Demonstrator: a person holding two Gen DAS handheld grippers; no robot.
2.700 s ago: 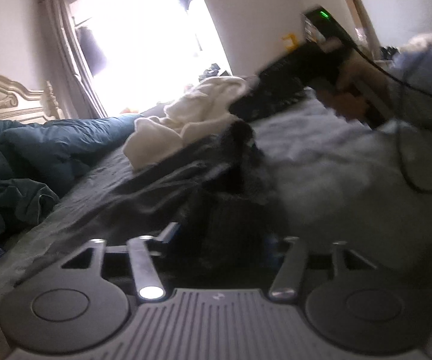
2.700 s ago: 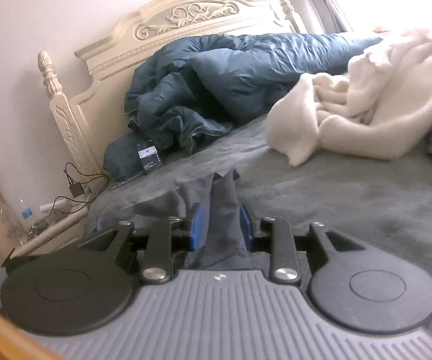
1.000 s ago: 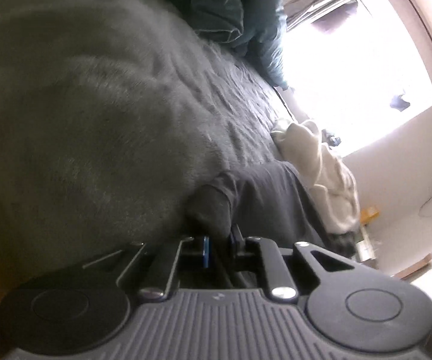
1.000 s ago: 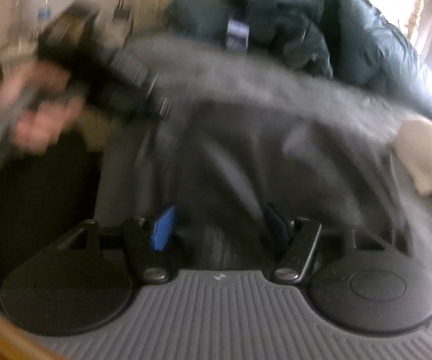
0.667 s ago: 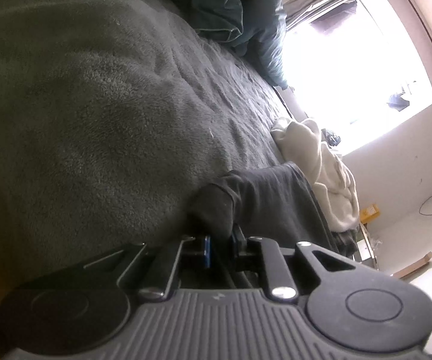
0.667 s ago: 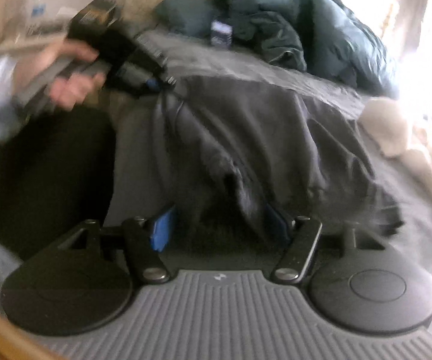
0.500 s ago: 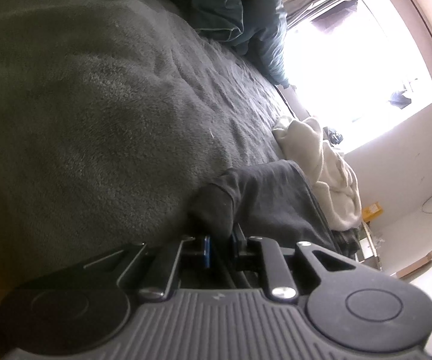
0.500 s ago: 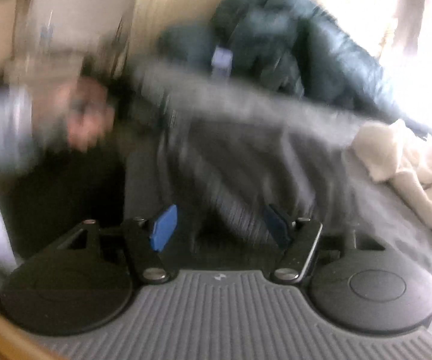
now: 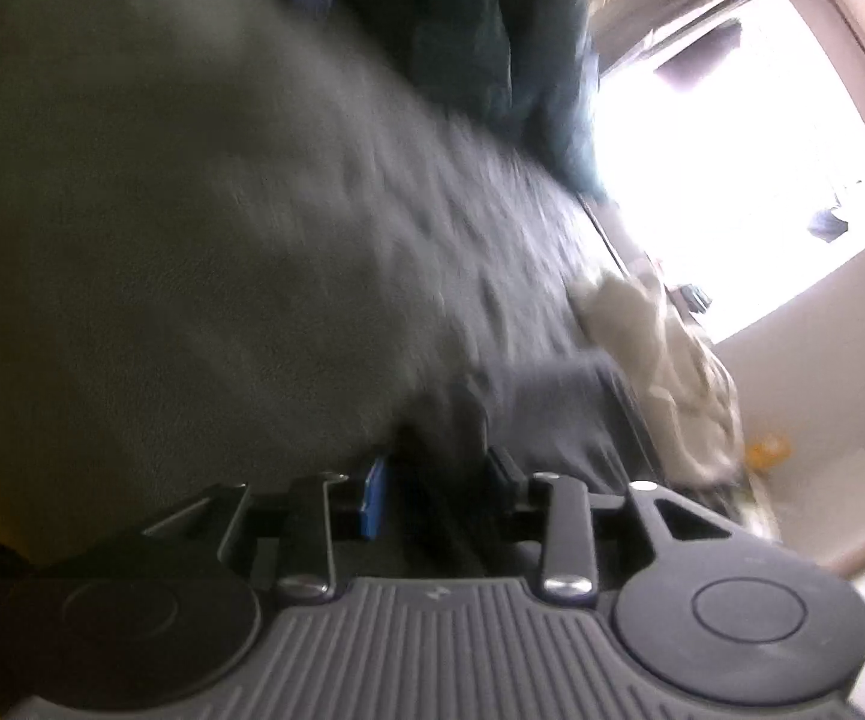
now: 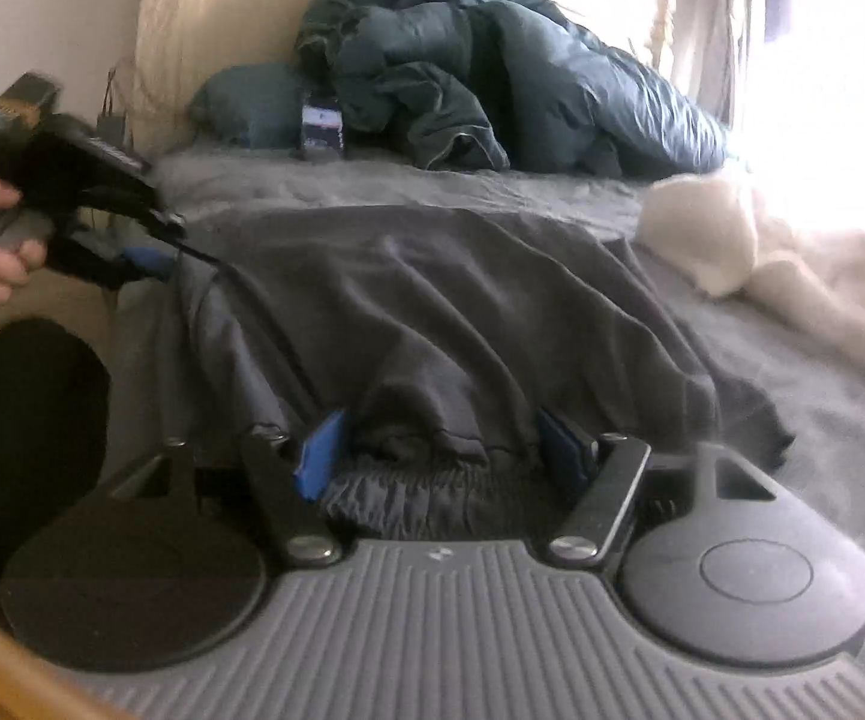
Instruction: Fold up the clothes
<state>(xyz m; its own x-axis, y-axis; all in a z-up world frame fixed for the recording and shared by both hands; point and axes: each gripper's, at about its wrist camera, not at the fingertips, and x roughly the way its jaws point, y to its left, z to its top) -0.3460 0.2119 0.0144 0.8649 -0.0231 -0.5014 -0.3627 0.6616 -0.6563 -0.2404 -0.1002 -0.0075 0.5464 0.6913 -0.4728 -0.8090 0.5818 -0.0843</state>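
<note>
On the bed's near edge, both tools — left, right — have just parted, freeing the dark garment laid flat.

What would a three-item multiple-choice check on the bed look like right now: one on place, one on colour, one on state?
1. In the right wrist view, where does the cream blanket lie relative to the dark garment?
A. To its left
B. To its right
C. Under it

2. What colour is the bundled duvet?
A. Teal-blue
B. Red
C. Yellow

3. How is the dark garment lying?
A. Rolled into a tight ball
B. Hanging on a hanger
C. Spread out, wrinkled, on the bed

Answers:
1 B, since the cream heap sits at the garment's right edge.
2 A, as the bundle at the head of the bed is plainly teal-blue.
3 C, because the cloth lies open across the grey cover with creases.
</note>
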